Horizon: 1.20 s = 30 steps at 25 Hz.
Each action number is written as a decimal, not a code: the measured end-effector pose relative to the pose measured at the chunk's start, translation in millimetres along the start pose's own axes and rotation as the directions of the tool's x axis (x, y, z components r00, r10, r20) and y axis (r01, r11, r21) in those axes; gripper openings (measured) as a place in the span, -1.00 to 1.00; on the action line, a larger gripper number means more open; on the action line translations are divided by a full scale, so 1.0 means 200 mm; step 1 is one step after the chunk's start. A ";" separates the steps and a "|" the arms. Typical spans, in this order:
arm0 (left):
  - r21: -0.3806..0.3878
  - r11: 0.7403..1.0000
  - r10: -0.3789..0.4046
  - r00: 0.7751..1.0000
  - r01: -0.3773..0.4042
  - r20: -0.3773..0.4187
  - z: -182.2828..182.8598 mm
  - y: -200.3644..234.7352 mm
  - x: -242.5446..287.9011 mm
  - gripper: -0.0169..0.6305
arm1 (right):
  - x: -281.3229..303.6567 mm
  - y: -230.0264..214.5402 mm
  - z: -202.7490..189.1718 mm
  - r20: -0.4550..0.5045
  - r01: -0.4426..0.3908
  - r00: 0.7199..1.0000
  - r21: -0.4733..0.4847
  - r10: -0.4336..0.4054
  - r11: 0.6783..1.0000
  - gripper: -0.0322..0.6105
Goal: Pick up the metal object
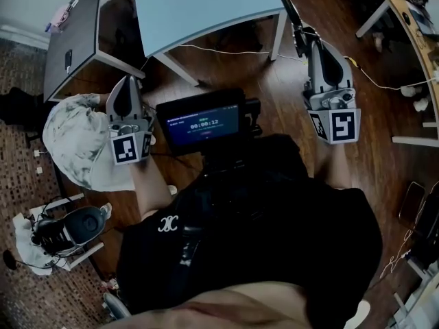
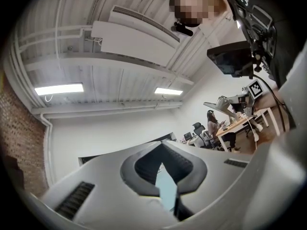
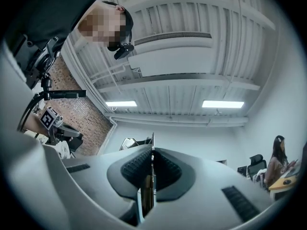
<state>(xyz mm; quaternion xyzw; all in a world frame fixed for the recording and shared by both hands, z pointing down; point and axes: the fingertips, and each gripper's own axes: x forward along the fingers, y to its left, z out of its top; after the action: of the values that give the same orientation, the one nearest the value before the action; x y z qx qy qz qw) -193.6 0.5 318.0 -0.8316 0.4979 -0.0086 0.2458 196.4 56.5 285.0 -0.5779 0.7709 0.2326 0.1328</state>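
I cannot make out a metal object in any view. In the head view my left gripper (image 1: pixel 127 82) is held out in front of the body over the wooden floor, beside a person in pale clothing (image 1: pixel 75 142). My right gripper (image 1: pixel 319 46) is held out further to the right, near the leg of the light blue table (image 1: pixel 206 9). Both point slightly upward at the ceiling. In the left gripper view the left gripper (image 2: pixel 161 150) has its tips meeting, with nothing between the pads. In the right gripper view the right gripper (image 3: pixel 152 150) is shut and empty.
A dark grey table (image 1: pixel 75 40) stands left of the blue one. A small screen (image 1: pixel 204 124) sits on the chest rig. A white cable (image 1: pixel 226 49) runs across the floor. A wooden desk (image 1: pixel 418 40) is at the far right. A seated person (image 2: pixel 211 123) works at a desk.
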 end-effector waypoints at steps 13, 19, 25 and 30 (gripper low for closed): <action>-0.027 1.000 0.004 1.000 -0.004 -0.001 0.03 -0.17 0.04 -0.95 | -0.02 -0.09 -0.07 -0.033 -0.022 0.999 0.012 0.022 1.000 -0.96; 0.002 1.000 0.018 1.000 -0.018 -0.020 0.05 -0.20 0.02 -0.95 | 0.01 -0.09 -0.09 -0.034 -0.048 0.998 0.023 0.048 0.999 -0.96; 0.014 0.999 0.043 0.998 -0.042 -0.038 0.04 -0.18 -0.01 -0.95 | 0.06 -0.08 -0.09 -0.015 -0.065 0.998 0.045 0.066 0.997 -0.96; 0.014 0.998 0.054 0.997 -0.054 -0.049 0.05 -0.17 -0.03 -0.95 | 0.07 -0.07 -0.10 -0.016 -0.075 0.997 0.049 0.076 0.996 -0.96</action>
<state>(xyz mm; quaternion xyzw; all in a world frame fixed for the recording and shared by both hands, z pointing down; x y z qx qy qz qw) -165.5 21.5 325.5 -0.8159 0.5261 -0.0257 0.2386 207.2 31.8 293.7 -0.5470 0.7988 0.2134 0.1310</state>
